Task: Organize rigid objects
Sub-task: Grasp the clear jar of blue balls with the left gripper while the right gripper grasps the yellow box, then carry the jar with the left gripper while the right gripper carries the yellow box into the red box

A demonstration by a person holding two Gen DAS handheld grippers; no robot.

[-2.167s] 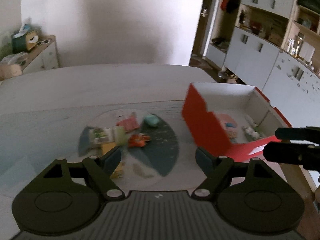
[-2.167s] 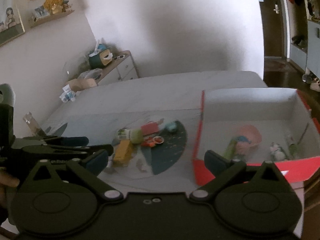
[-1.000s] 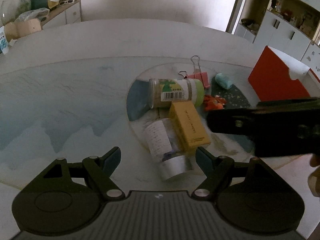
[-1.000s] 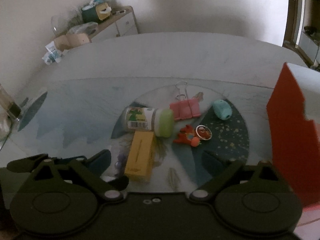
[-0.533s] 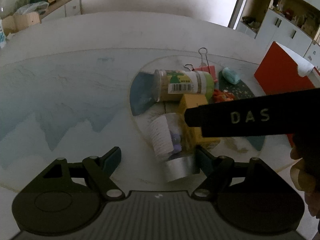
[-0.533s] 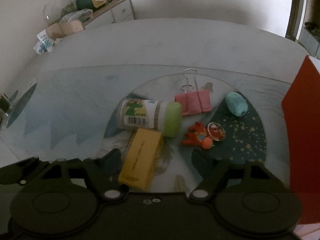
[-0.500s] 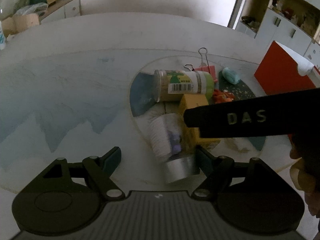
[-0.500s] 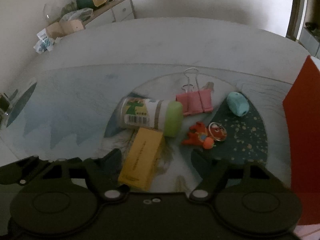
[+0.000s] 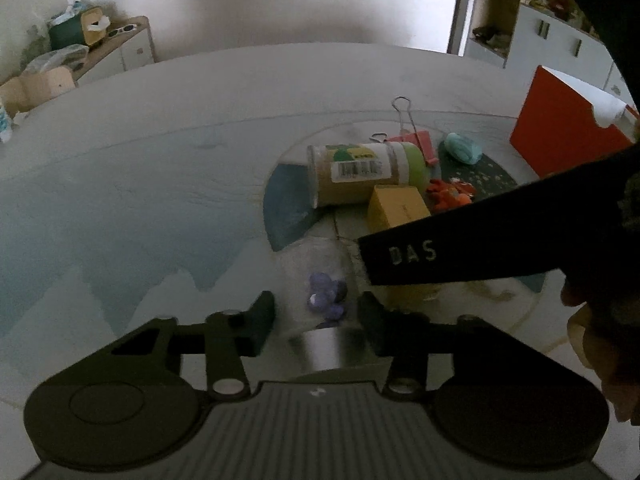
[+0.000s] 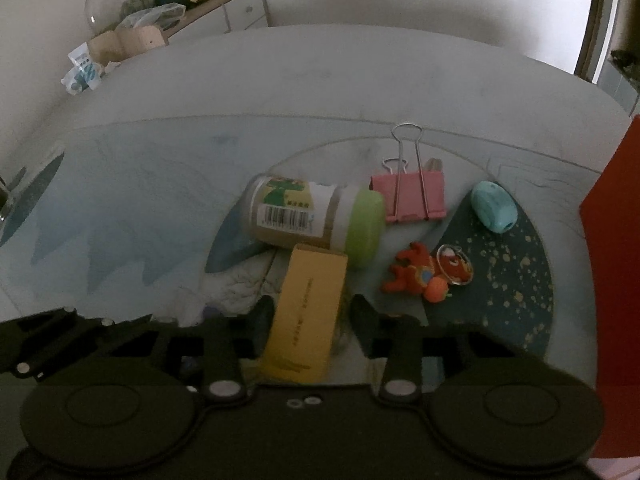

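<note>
Small objects lie on a round mat. My left gripper [image 9: 316,312] has closed around a clear jar with a silver lid [image 9: 324,320], purple bits inside. My right gripper [image 10: 306,320] has closed around the near end of a yellow box [image 10: 308,312]. Beyond lie a green-lidded jar [image 10: 316,216], a pink binder clip [image 10: 412,196], an orange toy keyring [image 10: 424,274] and a teal sharpener [image 10: 494,206]. The right gripper's black body [image 9: 480,240] crosses the left wrist view over the yellow box [image 9: 396,206].
A red box [image 9: 560,136] stands at the right of the table; its red wall [image 10: 616,240] fills the right edge of the right wrist view. A sideboard with clutter [image 10: 192,8] stands against the far wall.
Both grippers have moved down and forward to the objects. The left's fingers have narrowed around the clear jar, the right's around the yellow box.
</note>
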